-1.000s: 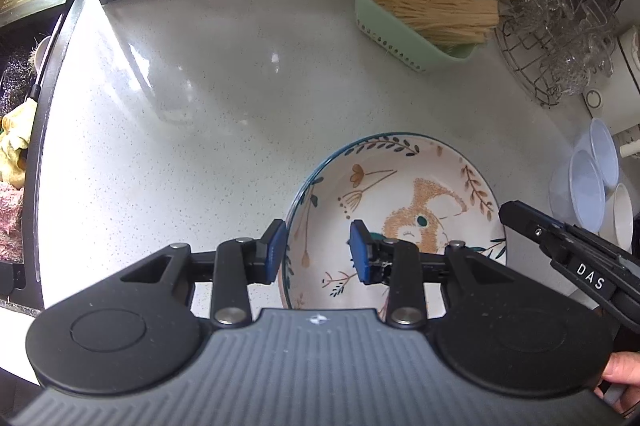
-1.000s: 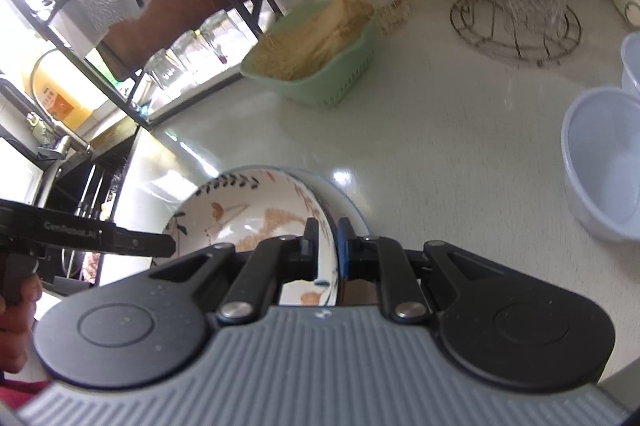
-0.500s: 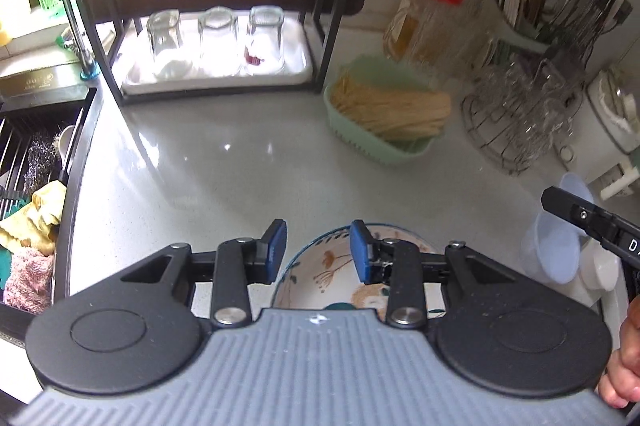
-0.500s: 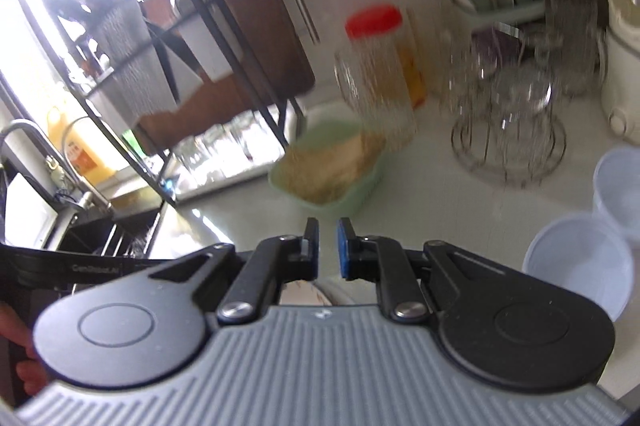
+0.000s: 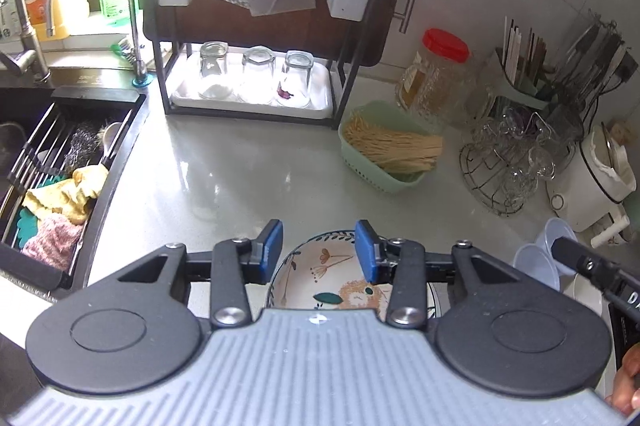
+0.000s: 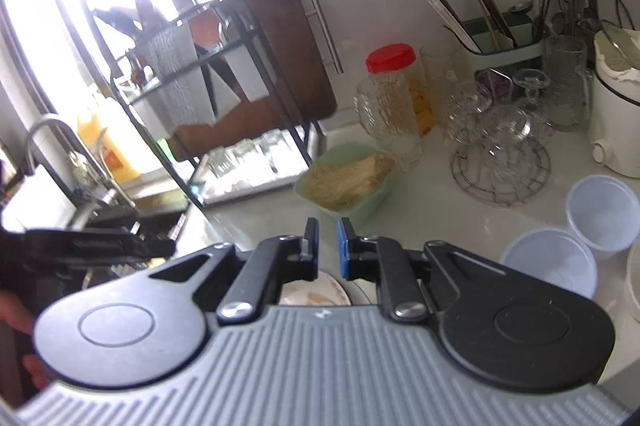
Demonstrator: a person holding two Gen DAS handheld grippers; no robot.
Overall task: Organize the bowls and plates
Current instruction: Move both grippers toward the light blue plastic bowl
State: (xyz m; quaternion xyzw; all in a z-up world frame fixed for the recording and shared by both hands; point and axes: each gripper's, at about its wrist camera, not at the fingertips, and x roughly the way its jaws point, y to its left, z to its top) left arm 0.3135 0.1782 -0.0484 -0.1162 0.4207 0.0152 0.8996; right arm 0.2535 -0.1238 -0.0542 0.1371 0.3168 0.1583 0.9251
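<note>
A white bowl with leaf and animal pattern (image 5: 320,278) sits on the grey counter (image 5: 260,182), just below and between my left gripper's blue pads. My left gripper (image 5: 318,246) is open and empty, raised above the bowl. My right gripper (image 6: 327,241) has its jaws nearly closed with a narrow gap and nothing between them; a sliver of the bowl (image 6: 316,292) shows under it. Its black body also shows at the right edge of the left wrist view (image 5: 600,274).
A green basket of noodles (image 5: 390,150) stands mid-counter. A black rack with glasses (image 5: 256,78) is at the back, a sink (image 5: 52,162) at left. A wire stand of glassware (image 5: 508,158), a white cooker (image 5: 596,182) and translucent plastic bowls (image 6: 560,258) are at right.
Both grippers have lifted and tilted up away from the bowl. The right gripper has let go of the bowl's rim and the bowl stays on the counter.
</note>
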